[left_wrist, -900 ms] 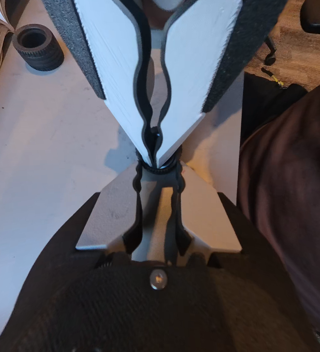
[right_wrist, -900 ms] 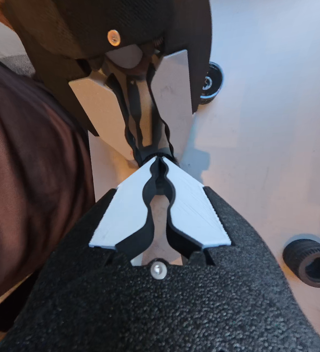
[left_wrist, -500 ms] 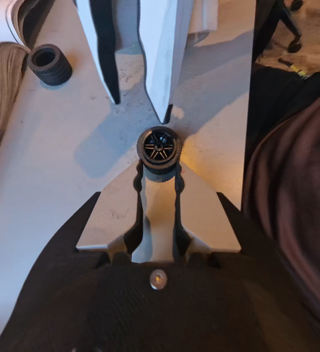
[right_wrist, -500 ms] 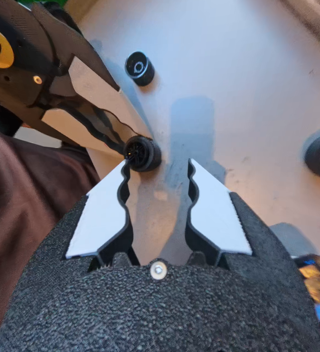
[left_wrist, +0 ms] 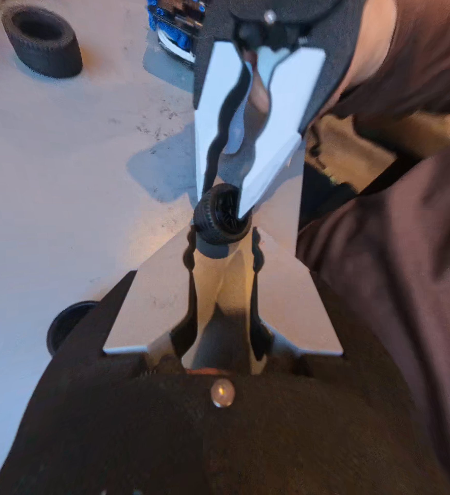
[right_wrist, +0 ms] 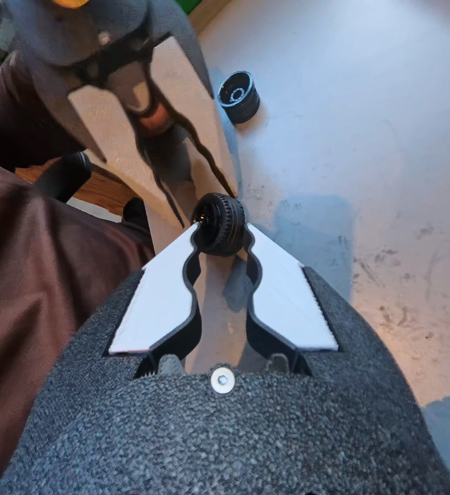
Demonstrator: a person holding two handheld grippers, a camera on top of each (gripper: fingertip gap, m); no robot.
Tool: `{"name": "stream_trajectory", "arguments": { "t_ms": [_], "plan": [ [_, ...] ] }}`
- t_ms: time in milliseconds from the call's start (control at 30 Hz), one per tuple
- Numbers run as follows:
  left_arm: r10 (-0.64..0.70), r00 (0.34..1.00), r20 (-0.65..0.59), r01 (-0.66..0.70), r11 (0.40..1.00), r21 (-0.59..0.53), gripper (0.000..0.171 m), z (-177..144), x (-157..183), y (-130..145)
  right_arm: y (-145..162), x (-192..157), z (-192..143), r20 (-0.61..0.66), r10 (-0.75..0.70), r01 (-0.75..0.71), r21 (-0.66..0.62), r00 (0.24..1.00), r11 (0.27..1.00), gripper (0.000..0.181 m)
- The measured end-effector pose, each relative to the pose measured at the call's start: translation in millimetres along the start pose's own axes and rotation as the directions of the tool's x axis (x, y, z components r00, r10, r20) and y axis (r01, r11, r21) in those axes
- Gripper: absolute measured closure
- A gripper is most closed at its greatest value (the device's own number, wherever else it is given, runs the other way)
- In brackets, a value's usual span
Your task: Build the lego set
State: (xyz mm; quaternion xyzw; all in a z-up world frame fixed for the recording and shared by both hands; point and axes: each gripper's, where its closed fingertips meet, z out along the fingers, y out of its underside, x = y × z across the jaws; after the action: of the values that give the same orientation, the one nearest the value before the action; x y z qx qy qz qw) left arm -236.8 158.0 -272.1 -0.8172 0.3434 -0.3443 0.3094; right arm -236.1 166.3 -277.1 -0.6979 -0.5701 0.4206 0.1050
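Left wrist view:
left tongs (left_wrist: 221, 227): clamped on the wheel (left_wrist: 219, 214) above the table (left_wrist: 58, 160).
right tongs (left_wrist: 222, 203): tips at the wheel, one on each side.
tyre (left_wrist: 43, 40): far left on the table.

Right wrist view:
right tongs (right_wrist: 221, 227): narrow, tips touching the wheel (right_wrist: 219, 225); firm grip unclear.
rim (right_wrist: 238, 96): lying apart on the table.

Pale scuffed tabletop (right_wrist: 379, 160), warm light patches; wooden floor (left_wrist: 352, 150) beyond edge.
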Motion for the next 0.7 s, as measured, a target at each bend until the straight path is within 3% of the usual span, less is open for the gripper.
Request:
{"name": "stream_trajectory", "arguments": {
  "t_ms": [100,300,567,700],
  "plan": [
    [-0.063,0.997,-0.039,0.062,0.998,-0.010,0.140,0,-2,1,0,-2,1,-0.022,-0.089,0.090,0.037,0.996,0.995,0.158],
    [-0.006,0.999,-0.044,0.002,0.997,-0.075,0.143,7,2,7,-1,-6,3,-0.066,-0.162,0.165,0.037,0.985,0.986,0.160],
    [-0.002,1.000,0.020,0.003,0.997,-0.074,0.145,8,-1,6,-3,-3,4,-0.051,-0.097,0.102,0.101,0.994,0.990,0.160],
    [0.066,0.996,0.063,-0.063,0.997,-0.038,0.145,8,2,2,-8,-4,-6,-0.005,0.063,-0.061,0.186,0.998,0.981,0.158]
  ]
}}
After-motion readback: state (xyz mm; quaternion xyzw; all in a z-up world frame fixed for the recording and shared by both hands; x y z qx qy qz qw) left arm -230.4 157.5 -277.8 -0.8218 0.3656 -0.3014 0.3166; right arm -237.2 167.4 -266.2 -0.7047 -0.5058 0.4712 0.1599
